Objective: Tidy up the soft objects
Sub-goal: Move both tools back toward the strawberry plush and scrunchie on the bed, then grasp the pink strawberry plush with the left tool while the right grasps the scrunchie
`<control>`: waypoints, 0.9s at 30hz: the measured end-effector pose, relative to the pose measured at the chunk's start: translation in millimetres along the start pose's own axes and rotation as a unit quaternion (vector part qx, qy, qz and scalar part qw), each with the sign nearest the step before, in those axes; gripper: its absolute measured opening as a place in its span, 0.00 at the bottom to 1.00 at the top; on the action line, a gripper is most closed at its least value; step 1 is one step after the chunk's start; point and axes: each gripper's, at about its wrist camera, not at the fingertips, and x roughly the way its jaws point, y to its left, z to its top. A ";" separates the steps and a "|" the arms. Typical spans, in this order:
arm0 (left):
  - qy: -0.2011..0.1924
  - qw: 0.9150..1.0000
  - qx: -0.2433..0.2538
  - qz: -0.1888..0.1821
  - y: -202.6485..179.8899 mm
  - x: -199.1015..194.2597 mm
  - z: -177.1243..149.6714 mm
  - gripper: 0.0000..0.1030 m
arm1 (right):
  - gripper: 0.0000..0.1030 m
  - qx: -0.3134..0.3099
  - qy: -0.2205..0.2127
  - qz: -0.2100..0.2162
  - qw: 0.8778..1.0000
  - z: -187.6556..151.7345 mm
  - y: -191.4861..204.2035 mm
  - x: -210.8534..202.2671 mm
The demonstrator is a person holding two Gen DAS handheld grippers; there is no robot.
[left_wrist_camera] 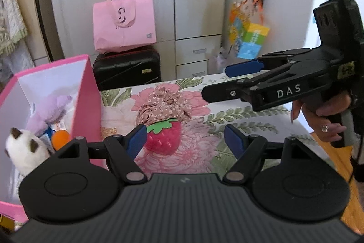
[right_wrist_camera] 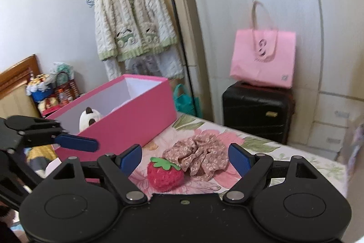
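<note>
A red strawberry plush (left_wrist_camera: 163, 139) (right_wrist_camera: 165, 173) lies on the floral bedspread (left_wrist_camera: 238, 115), touching a crumpled pink floral fabric piece (left_wrist_camera: 163, 106) (right_wrist_camera: 200, 156) behind it. My left gripper (left_wrist_camera: 185, 140) is open just short of the strawberry, with nothing between its pads. My right gripper (right_wrist_camera: 185, 158) is open too and empty, aimed at the same two items; the left wrist view shows it (left_wrist_camera: 216, 81) at the right, held by a hand. An open pink box (left_wrist_camera: 85, 92) (right_wrist_camera: 127, 120) on the left holds a white plush with dark ears (left_wrist_camera: 25, 149) (right_wrist_camera: 91, 118), a purple plush (left_wrist_camera: 50, 111) and an orange ball (left_wrist_camera: 60, 138).
A pink paper bag (right_wrist_camera: 264, 58) sits on a black suitcase (right_wrist_camera: 257, 113) against the wardrobe (left_wrist_camera: 195, 3). A knitted cardigan (right_wrist_camera: 134, 15) hangs on a rack behind the box. A colourful bag (left_wrist_camera: 248, 35) hangs from a door. The bed's right edge (left_wrist_camera: 314, 136) drops to wooden floor.
</note>
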 end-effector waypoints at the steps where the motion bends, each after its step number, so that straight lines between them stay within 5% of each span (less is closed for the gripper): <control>1: 0.004 1.000 -0.006 -0.002 0.9 6.8 0.5 0.72 | 0.84 0.000 0.005 0.006 1.000 0.6 -3.7 6.1; 15: -0.003 0.995 -0.036 0.093 3.3 76.9 -21.7 0.72 | 0.84 0.009 0.082 0.041 0.996 6.9 -31.2 88.3; 27: 0.033 0.991 -0.062 0.113 14.5 105.3 -25.5 0.67 | 0.84 0.029 0.119 0.008 0.992 -4.1 -41.4 128.2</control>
